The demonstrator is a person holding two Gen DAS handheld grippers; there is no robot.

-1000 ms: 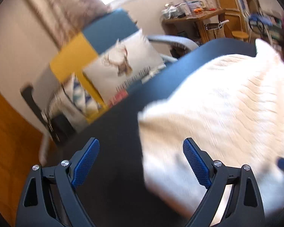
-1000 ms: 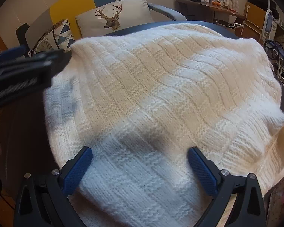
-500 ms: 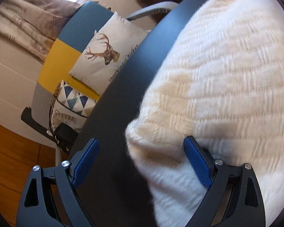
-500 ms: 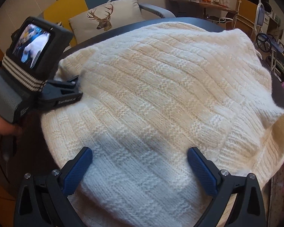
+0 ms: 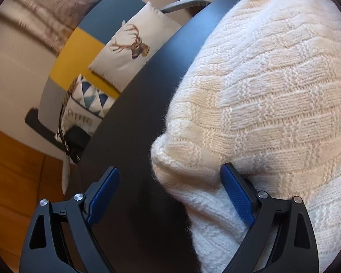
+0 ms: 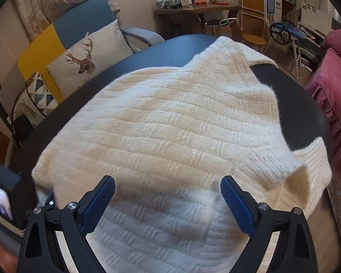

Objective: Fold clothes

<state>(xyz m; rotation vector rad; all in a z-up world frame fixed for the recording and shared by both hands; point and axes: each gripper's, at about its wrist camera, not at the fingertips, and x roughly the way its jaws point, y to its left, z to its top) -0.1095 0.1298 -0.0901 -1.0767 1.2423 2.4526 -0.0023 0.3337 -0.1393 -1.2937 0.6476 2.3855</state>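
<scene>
A cream knitted sweater (image 6: pixel 175 127) lies spread on a dark round table (image 6: pixel 170 47). My right gripper (image 6: pixel 168 191) hovers over its near part; its jaws are closing, wide apart, with knit below them and nothing pinched. A folded cuff (image 6: pixel 300 177) stands up to its right. In the left wrist view the sweater (image 5: pixel 272 95) fills the right side. My left gripper (image 5: pixel 170 179) is open and straddles the sweater's rounded corner (image 5: pixel 170 154). Its right finger (image 5: pixel 236 191) rests against the knit and its left finger (image 5: pixel 104 188) hangs over bare table (image 5: pixel 134 122).
Behind the table stands a blue and yellow armchair (image 6: pixel 84 22) with a deer cushion (image 6: pixel 86 54) and a triangle-patterned cushion (image 6: pixel 36 100). A cluttered wooden desk (image 6: pixel 193 9) and a chair (image 6: pixel 252 18) are at the back. Pink bedding (image 6: pixel 332 86) lies to the right, wooden floor (image 5: pixel 13 170) on the left.
The left gripper has sunk toward the sweater's corner, which now sits between its fingers. The right gripper has rolled and drawn back, so more table shows; the left tool has slid to that view's lower left.
</scene>
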